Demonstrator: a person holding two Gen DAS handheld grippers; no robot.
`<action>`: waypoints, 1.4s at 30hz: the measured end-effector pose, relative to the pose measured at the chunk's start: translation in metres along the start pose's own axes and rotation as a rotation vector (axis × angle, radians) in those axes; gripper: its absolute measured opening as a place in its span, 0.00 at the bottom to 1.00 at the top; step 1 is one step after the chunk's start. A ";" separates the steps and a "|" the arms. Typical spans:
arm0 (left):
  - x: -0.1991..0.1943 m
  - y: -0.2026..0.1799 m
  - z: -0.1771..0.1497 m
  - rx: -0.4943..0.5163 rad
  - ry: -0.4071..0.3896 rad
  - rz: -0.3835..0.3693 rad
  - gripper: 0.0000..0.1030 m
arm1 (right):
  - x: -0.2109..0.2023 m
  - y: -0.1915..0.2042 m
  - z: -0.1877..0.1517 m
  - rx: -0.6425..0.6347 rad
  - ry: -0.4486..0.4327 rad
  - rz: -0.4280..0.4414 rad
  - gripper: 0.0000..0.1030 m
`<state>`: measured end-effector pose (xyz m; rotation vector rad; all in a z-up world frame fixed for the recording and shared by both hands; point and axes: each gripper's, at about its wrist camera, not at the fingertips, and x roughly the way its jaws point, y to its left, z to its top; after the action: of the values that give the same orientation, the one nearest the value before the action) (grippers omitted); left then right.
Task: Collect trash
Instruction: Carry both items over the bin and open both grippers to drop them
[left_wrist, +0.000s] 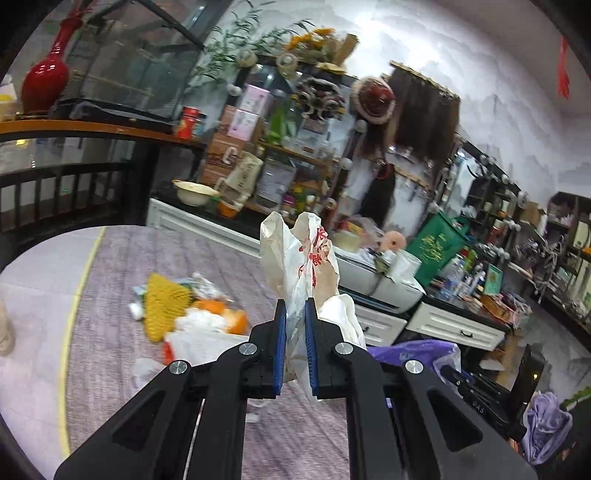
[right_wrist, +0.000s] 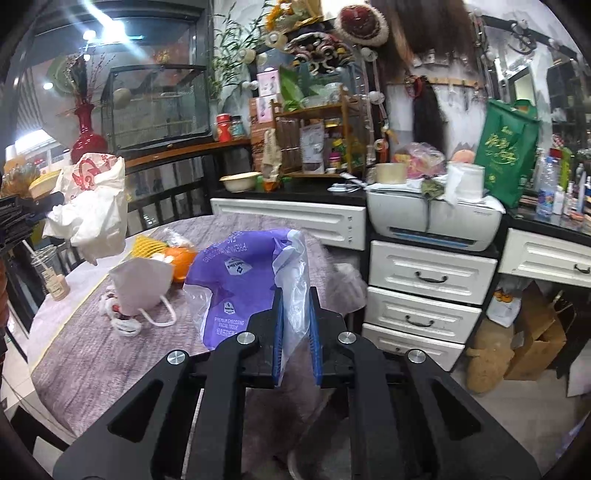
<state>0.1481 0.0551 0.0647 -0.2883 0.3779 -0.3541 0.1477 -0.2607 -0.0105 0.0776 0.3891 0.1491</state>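
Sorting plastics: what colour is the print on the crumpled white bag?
Red print on the crumpled white plastic bag, clearest in the left wrist view.

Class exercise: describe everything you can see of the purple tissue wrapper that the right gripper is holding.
The purple tissue wrapper is thin, crinkled plastic film, purple with white print reading "premium embossing facial tissue" and a clear, see-through part at one edge. It looks empty and limp. The right gripper has its jaws shut on the clear edge, so the wrapper hangs lifted above the grey-purple tablecloth, its purple body draping to the left. Nothing else visibly touches it.
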 end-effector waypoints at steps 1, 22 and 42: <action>0.004 -0.007 -0.002 0.005 0.011 -0.015 0.10 | -0.003 -0.005 -0.001 0.005 -0.001 -0.012 0.13; 0.133 -0.120 -0.073 0.086 0.354 -0.179 0.10 | 0.040 -0.126 -0.092 0.084 0.256 -0.332 0.13; 0.233 -0.189 -0.166 0.215 0.690 -0.109 0.10 | 0.021 -0.172 -0.155 0.289 0.324 -0.480 0.76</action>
<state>0.2299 -0.2394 -0.0909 0.0359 0.9966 -0.5959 0.1295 -0.4197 -0.1791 0.2437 0.7395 -0.3755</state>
